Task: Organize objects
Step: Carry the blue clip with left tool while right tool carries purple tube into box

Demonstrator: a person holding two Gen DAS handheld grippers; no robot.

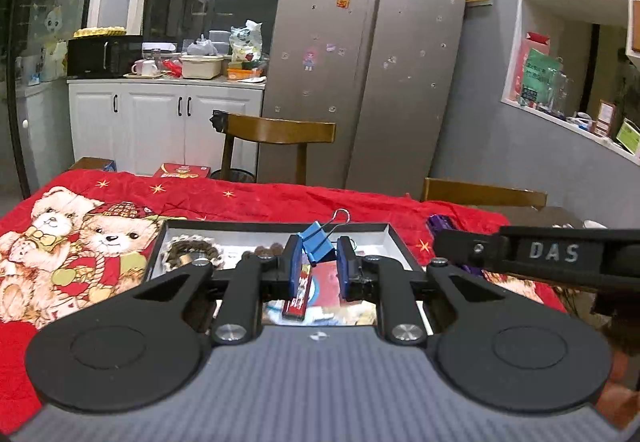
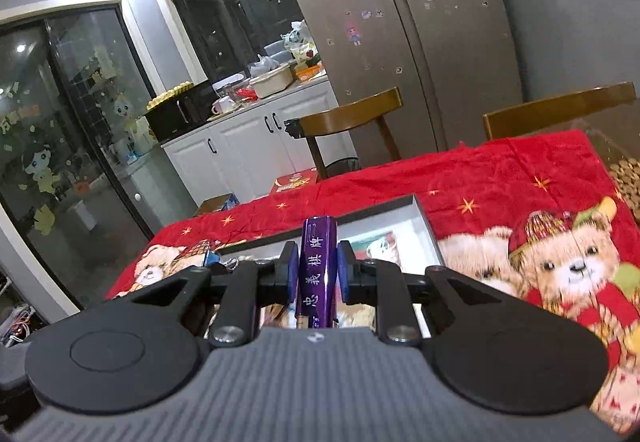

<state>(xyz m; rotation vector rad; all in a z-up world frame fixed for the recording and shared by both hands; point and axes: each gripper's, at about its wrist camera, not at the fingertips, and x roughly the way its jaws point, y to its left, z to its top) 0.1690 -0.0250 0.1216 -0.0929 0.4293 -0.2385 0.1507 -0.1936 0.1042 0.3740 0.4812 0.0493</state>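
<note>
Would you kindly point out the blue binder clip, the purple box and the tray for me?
Binder clip (image 1: 318, 247): left wrist view, on its blue body.
Purple box (image 2: 316, 266): right wrist view, on its lettered side.
Tray (image 1: 394, 242): left wrist view, on its right wall.

cloth (image 1: 256, 198): red fabric, wrinkled, soft sheen | binder clip (image 1: 318, 244): blue painted metal, shiny wire handle | purple box (image 2: 318, 266): glossy card | fridge (image 1: 360, 42): brushed metal | chair (image 1: 276, 130): smooth wood
</note>
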